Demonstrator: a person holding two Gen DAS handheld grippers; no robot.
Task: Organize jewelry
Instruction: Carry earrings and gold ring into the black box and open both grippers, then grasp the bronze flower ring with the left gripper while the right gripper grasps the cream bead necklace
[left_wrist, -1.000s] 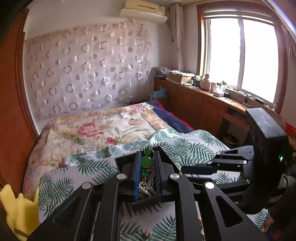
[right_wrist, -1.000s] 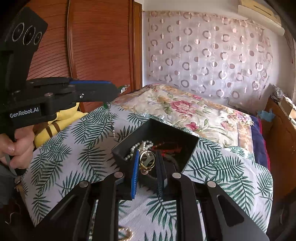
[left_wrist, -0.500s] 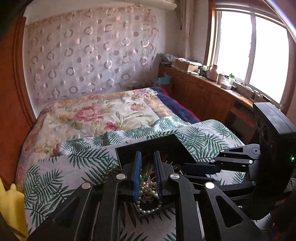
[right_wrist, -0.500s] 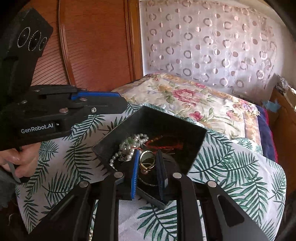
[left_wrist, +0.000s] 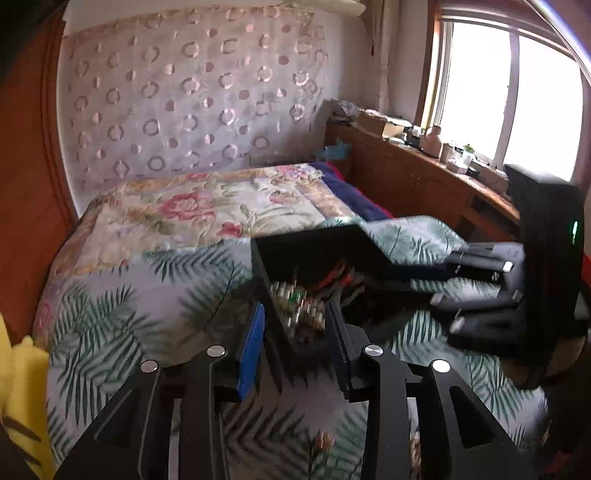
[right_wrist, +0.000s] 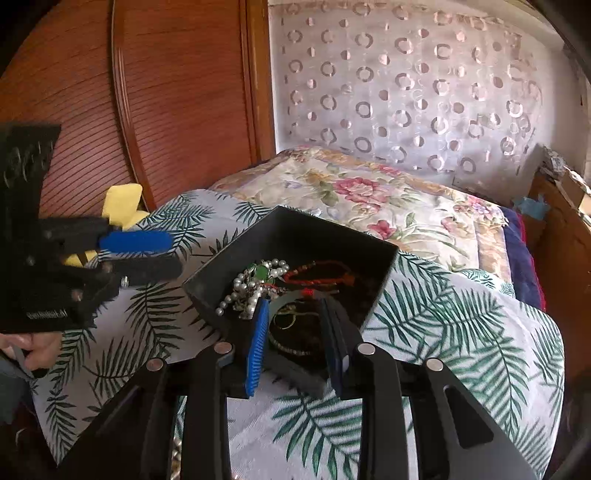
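A black open box (right_wrist: 295, 236) sits on a palm-leaf cloth (right_wrist: 461, 325) and holds a pearl necklace with green beads (right_wrist: 251, 284), a red cord bracelet (right_wrist: 325, 275) and a gold ring (right_wrist: 291, 319). My right gripper (right_wrist: 295, 314) is open and empty, with its fingers over the box's near corner. My left gripper (left_wrist: 295, 321) is open and empty at the box's left wall (left_wrist: 269, 291); it also shows in the right wrist view (right_wrist: 155, 254), just left of the box. The right gripper shows in the left wrist view (left_wrist: 399, 275), reaching into the box from the right.
A floral quilt (right_wrist: 369, 192) covers the bed behind the box. A yellow soft toy (right_wrist: 122, 206) lies at the left by a wooden wardrobe (right_wrist: 147, 92). A wooden cabinet (left_wrist: 417, 181) with clutter runs under the window. Loose jewelry (left_wrist: 321, 439) lies on the cloth near me.
My left gripper has opened and let the pearl and green-bead necklace fall into the box. My right gripper has opened and let go of the gold ring inside the box.
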